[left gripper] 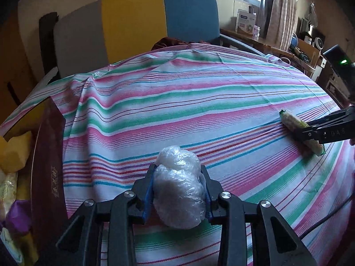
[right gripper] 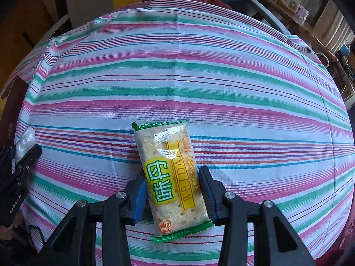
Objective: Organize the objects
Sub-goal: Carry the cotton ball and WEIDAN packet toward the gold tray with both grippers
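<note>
Two handheld grippers: the left gripper (left gripper: pixel 179 173) and the right gripper (right gripper: pixel 172 185). One crumpled clear plastic bundle (left gripper: pixel 179 190), between the left gripper's fingers. One cracker packet (right gripper: pixel 170 177), green-edged with a yellow label, between the right gripper's fingers. One striped cloth (left gripper: pixel 199 102) covering the surface. One dark red box (left gripper: pixel 47 155) at the cloth's left edge; its contents are too cut off to count, though yellow and purple items show. One chair (left gripper: pixel 133 26) with three back panels: grey, yellow, blue. Two white cartons (left gripper: pixel 245 23) on the far shelf.
</note>
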### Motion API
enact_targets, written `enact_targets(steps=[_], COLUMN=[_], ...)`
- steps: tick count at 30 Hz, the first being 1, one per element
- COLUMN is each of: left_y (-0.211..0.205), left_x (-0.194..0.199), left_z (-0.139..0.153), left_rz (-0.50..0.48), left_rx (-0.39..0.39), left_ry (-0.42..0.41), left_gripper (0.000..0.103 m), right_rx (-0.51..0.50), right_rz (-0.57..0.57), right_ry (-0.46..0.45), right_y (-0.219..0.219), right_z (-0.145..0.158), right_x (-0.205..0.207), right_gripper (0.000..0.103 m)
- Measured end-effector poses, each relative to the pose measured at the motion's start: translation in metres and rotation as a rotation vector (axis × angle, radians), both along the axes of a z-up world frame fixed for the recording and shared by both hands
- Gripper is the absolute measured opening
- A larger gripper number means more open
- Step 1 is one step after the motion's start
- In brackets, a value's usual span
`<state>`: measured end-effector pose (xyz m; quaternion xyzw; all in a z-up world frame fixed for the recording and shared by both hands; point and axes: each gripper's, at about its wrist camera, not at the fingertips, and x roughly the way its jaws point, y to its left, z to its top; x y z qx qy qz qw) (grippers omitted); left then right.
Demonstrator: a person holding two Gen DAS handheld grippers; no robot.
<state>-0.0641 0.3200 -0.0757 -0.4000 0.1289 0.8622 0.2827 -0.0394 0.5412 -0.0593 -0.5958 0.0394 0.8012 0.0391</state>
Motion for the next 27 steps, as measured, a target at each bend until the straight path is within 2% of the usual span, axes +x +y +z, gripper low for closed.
enact_targets(steps=[8,27], left_y=[-0.003,0.001], left_x=[0.0,0.004], left_z=[-0.001,-0.001], left_rz=[0.005,0.005], left_rx=[0.021,-0.016], left_ry=[-0.011,0.03], left_gripper=[0.038,0.035], right_rx=[0.005,0.002], right_rz=[-0.013,-0.009], right_ry=[-0.004,0.0], right_y=[-0.007,-0.001], right_z=[-0.011,-0.009], right_x=[-0.017,-0.006], right_gripper=[0.046,0.046])
